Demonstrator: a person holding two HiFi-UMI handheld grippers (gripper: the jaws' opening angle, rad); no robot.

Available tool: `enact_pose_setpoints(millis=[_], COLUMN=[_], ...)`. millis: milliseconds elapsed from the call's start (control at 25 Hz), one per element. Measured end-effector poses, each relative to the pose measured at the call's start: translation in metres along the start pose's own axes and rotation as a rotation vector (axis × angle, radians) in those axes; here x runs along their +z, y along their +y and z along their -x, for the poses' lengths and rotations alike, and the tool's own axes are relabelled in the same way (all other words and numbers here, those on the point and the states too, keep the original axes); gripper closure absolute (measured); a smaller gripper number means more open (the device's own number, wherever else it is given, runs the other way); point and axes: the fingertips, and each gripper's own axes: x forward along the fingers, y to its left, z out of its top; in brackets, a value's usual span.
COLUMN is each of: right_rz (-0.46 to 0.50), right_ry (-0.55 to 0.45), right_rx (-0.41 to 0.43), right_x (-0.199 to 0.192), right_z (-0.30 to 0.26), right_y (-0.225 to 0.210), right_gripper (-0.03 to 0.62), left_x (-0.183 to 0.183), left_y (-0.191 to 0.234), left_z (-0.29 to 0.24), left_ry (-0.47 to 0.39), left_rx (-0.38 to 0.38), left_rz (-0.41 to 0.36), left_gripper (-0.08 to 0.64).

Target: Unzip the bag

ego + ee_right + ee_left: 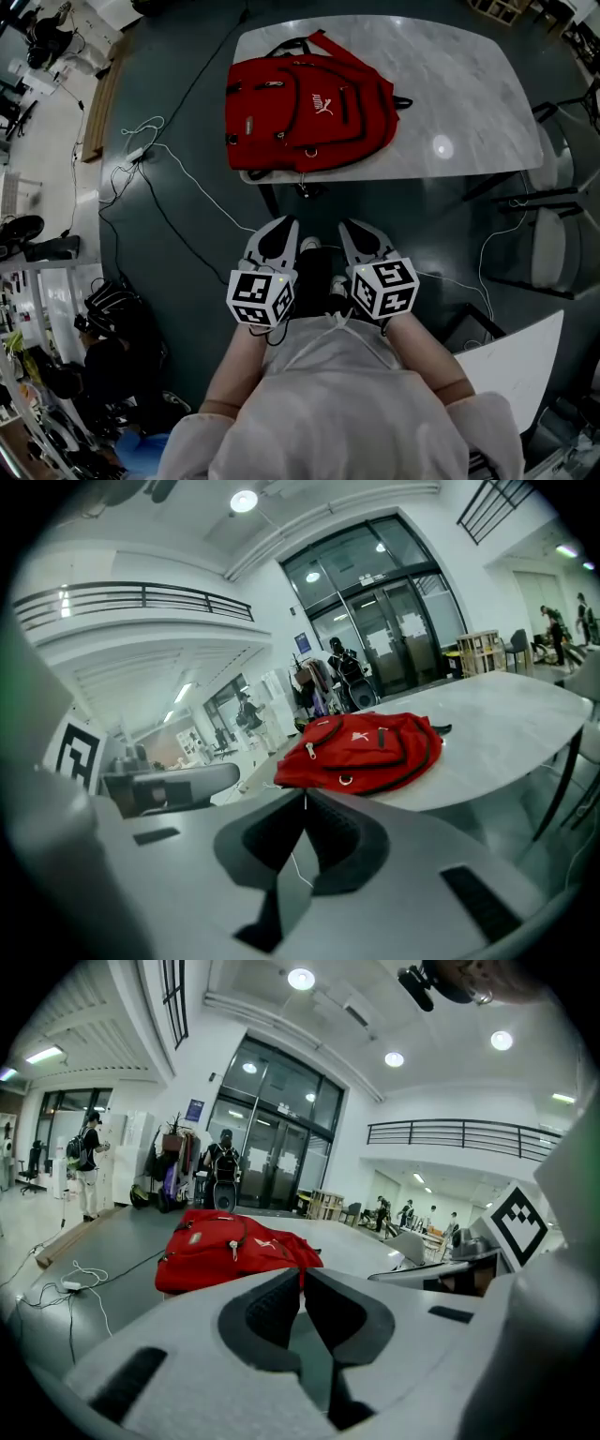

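Note:
A red backpack (pixel 305 112) lies flat on the left part of a pale marble table (pixel 469 84), zippers closed as far as I can see, a zip pull hanging over the near edge. Both grippers are held close to my body, well short of the table and above the floor. The left gripper (pixel 279 230) is shut with nothing in it, and so is the right gripper (pixel 356 230). Along the left gripper's (pixel 302 1274) jaws the backpack (pixel 234 1246) lies ahead, slightly left. From the right gripper (pixel 305 799) the backpack (pixel 366 747) lies ahead, slightly right.
White and black cables (pixel 141 155) trail over the dark floor left of the table. Chairs (pixel 553 234) stand at the table's right end. A white tabletop (pixel 516 366) juts in at the lower right. People (pixel 223 1171) stand far off by glass doors.

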Motion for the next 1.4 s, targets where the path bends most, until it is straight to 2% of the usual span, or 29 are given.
enact_pose_setpoints(millis=[160,280,400,600,720,840,960,1040,1080,1280,1400], right_rz=[0.003,0.014,0.021,0.074,0.094,0.05,0.027,0.019,0.01,0.004,0.043], right_ry=[0.011,0.039,0.08,0.163,0.214,0.286,0.349,0.379,0.391,0.423,0.434], right_rx=[-0.035,-0.061,-0.09,-0.159,-0.188,-0.194,-0.213,-0.214,-0.207,-0.19,-0.233], right_x=[0.017,0.025,0.024,0.009,-0.004,-0.029,-0.052,-0.064,-0.069,-0.081,-0.084], right_z=[-0.038,-0.068,-0.099,-0.133,-0.153,-0.176,-0.194,-0.203,-0.206,-0.222,-0.226], right_y=[-0.007,-0.012,-0.017,-0.016,-0.018,-0.027,-0.037,-0.04,-0.039,-0.037,-0.041], right_gripper=[0.563,0.563,0.563,0.563,0.563,0.561,0.558,0.518,0.48,0.476,0.477], left_x=[0.014,0.017,0.01,-0.012,-0.025,-0.036,-0.047,-0.057,-0.061,-0.079,-0.09], left_y=[0.033,0.054,0.071,0.098,0.113,0.124,0.131,0.137,0.141,0.153,0.156], left_z=[-0.036,-0.06,-0.081,-0.104,-0.118,-0.132,-0.146,-0.154,-0.156,-0.162,-0.164], left_ry=[0.004,0.035,0.068,0.115,0.117,0.117,0.123,0.131,0.139,0.192,0.226], left_rx=[-0.027,-0.063,-0.105,-0.135,-0.128,-0.12,-0.121,-0.114,-0.105,-0.068,-0.06], left_rz=[-0.003,-0.036,-0.063,-0.061,-0.042,-0.022,-0.041,-0.051,-0.05,-0.026,-0.013], left_gripper=[0.528,0.528,0.528,0.528,0.528,0.528,0.528,0.528,0.528,0.528,0.528])
